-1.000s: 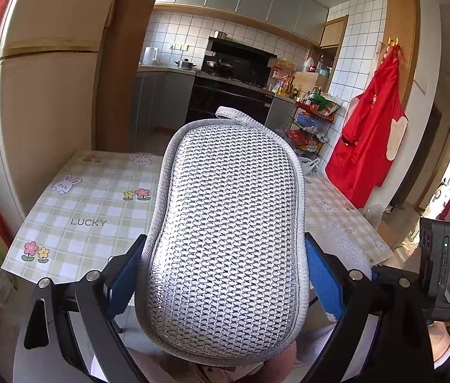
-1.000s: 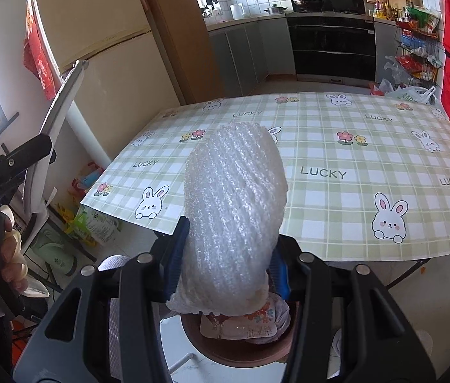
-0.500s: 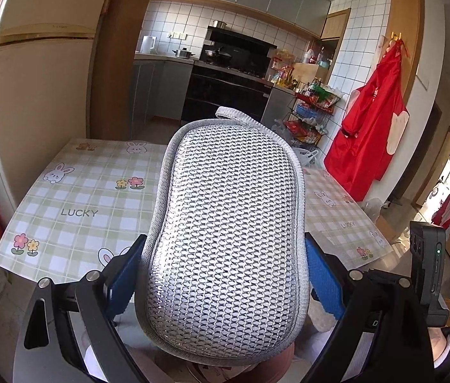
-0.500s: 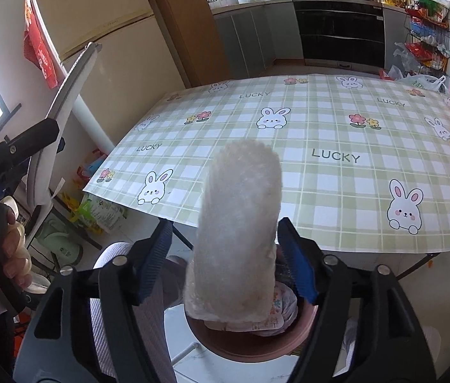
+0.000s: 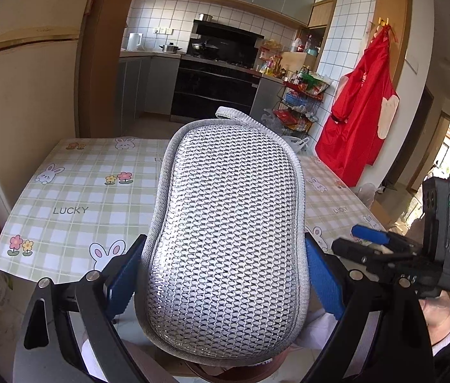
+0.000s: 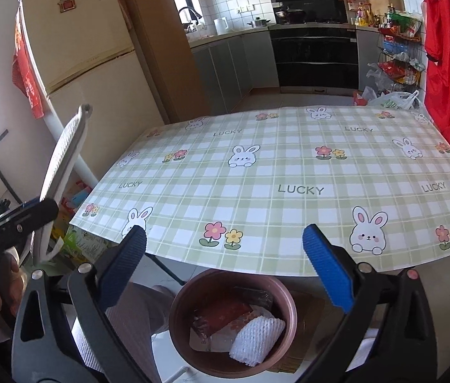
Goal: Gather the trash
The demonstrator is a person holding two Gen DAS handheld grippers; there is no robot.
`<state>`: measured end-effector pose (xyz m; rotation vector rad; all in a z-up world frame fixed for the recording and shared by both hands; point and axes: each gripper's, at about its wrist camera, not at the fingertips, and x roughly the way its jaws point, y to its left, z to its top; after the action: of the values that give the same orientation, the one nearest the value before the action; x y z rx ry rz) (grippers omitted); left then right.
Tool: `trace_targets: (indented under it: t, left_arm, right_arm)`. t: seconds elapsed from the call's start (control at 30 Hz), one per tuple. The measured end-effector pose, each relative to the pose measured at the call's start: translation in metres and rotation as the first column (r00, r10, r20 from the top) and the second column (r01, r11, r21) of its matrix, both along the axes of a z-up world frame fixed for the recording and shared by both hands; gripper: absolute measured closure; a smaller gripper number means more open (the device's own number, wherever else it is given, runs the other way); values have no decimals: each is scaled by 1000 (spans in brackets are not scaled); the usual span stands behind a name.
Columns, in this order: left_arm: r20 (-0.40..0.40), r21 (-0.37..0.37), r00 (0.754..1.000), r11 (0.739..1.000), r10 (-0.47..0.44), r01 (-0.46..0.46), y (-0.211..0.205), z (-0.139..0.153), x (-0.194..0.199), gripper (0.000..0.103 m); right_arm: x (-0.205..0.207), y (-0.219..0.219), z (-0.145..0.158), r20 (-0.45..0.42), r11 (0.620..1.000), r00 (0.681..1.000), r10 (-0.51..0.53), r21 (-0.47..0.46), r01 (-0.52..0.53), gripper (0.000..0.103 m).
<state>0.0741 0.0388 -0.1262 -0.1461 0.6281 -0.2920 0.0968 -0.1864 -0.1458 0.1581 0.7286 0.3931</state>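
My left gripper [image 5: 225,281] is shut on a grey mesh pad [image 5: 225,239] with a grey fabric border, held upright in front of the camera; it shows edge-on in the right wrist view [image 6: 62,166]. My right gripper [image 6: 223,261] is open and empty above a brown bin [image 6: 234,322] on the floor in front of the table. A white foam net [image 6: 255,340] lies in the bin on top of red and clear wrappers [image 6: 225,316]. The right gripper also shows in the left wrist view [image 5: 381,252].
A table [image 6: 288,172] with a green checked rabbit cloth stands ahead. A cream fridge [image 6: 81,54] is at the left, kitchen cabinets and an oven [image 6: 314,57] behind. A wire rack [image 6: 397,57] and a red apron [image 6: 448,51] are at the right.
My right gripper opened and let go of the white foam net, which dropped into the brown bin. My left gripper still holds the mesh pad and shifted slightly.
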Motion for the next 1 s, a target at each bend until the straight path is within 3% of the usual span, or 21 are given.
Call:
trace_targets:
  t: [0.27,0.6,1.0]
  left_arm:
    - [-33,47,994,993,-104,105,-39,-10,1,13]
    - [-104,77,975,975,-199,207,-75,-32,6,10]
    - [-125,64,979,983,-161,170,-66,-42,10,6]
  right_arm:
    - [-1,-31,17,50,997,996,-71,21,70,6]
    - [-3,-55,12,37,992,992,-120,54,118,6]
    - [-4,-55,8,22,991,992,-125,55,123,6]
